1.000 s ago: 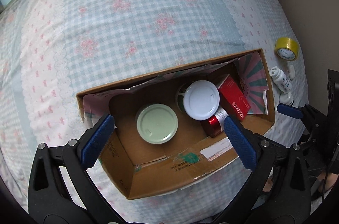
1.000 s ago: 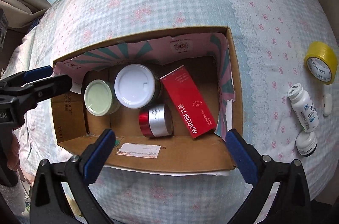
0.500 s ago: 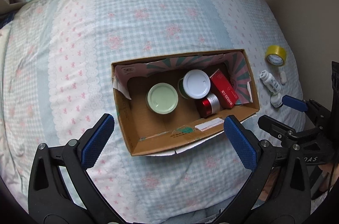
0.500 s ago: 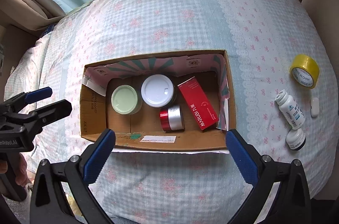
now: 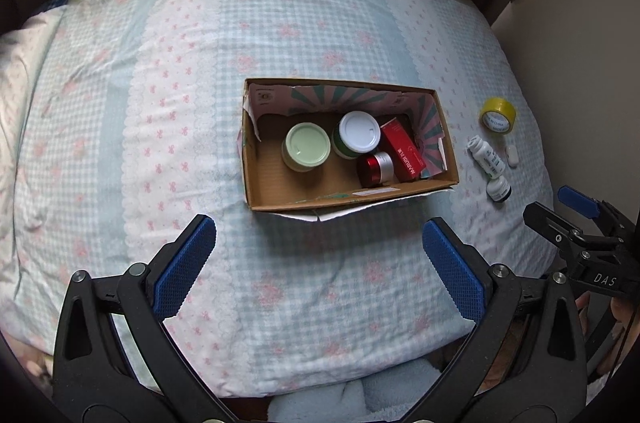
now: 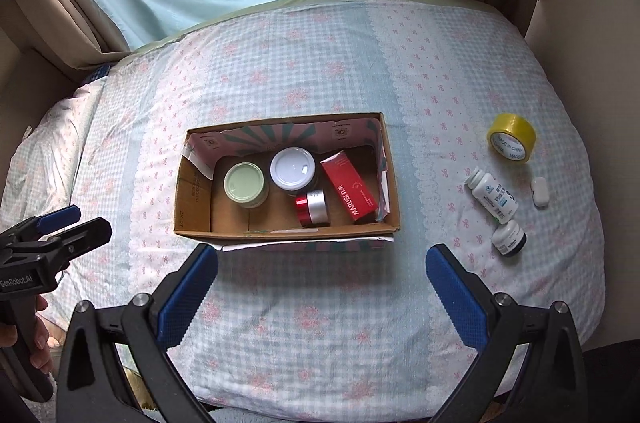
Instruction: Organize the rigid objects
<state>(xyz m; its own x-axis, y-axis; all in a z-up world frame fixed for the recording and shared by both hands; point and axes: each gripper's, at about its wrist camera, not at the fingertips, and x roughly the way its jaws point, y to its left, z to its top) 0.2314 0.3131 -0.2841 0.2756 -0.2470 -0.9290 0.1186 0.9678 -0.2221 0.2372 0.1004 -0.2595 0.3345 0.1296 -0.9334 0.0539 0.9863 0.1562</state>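
Both tongs, left tongs (image 5: 316, 267) and right tongs (image 6: 320, 287), have withdrawn from the cardboard box (image 6: 280, 235), spread and empty; tape roll (image 6: 511, 138) right of the box awaits collection.

**Bed and what is laid on it**

A bed (image 6: 320, 71) is covered with a pale checked floral sheet. On it are set a cardboard box (image 6: 288, 233), a yellow tape roll (image 6: 512, 137), two white bottles (image 6: 494, 197) (image 6: 509, 239) and a small white case (image 6: 539, 191).
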